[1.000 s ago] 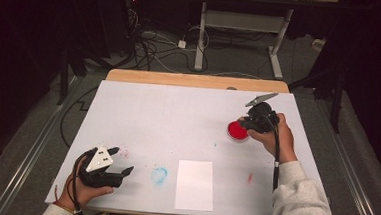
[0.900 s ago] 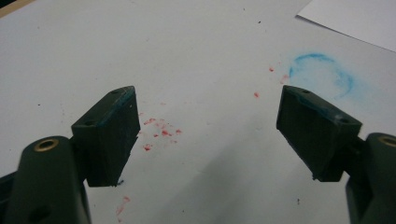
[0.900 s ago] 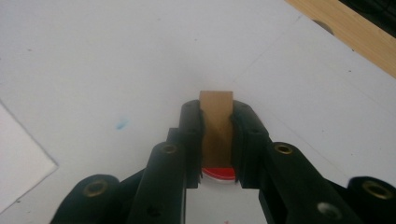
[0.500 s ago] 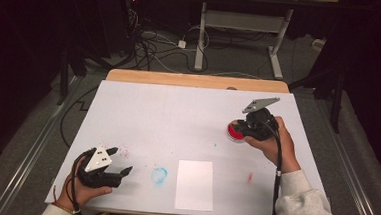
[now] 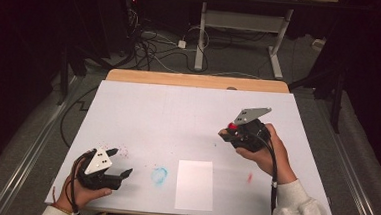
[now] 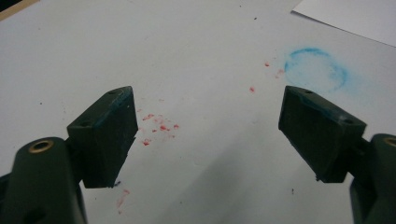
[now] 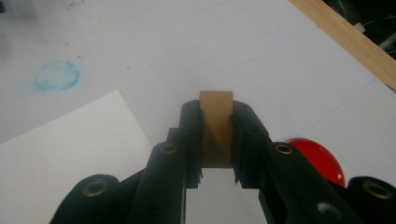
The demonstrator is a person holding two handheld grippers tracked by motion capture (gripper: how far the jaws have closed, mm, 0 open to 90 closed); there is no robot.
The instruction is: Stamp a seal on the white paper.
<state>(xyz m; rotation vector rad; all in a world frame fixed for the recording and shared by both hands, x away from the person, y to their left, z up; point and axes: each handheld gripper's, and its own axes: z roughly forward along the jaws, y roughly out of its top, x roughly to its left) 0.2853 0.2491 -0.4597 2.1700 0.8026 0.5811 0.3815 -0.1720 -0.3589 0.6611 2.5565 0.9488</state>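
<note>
Two claws: right claw (image 7: 217, 135) clamps a brown stamp (image 7: 216, 126), nearing the paper (image 5: 194, 184); lower it square. Left claw (image 6: 205, 135) gapes empty beside the paper.

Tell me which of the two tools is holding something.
The right tool: its jaws clamp a brown block. The left tool stands open, nothing between its jaws.
</note>
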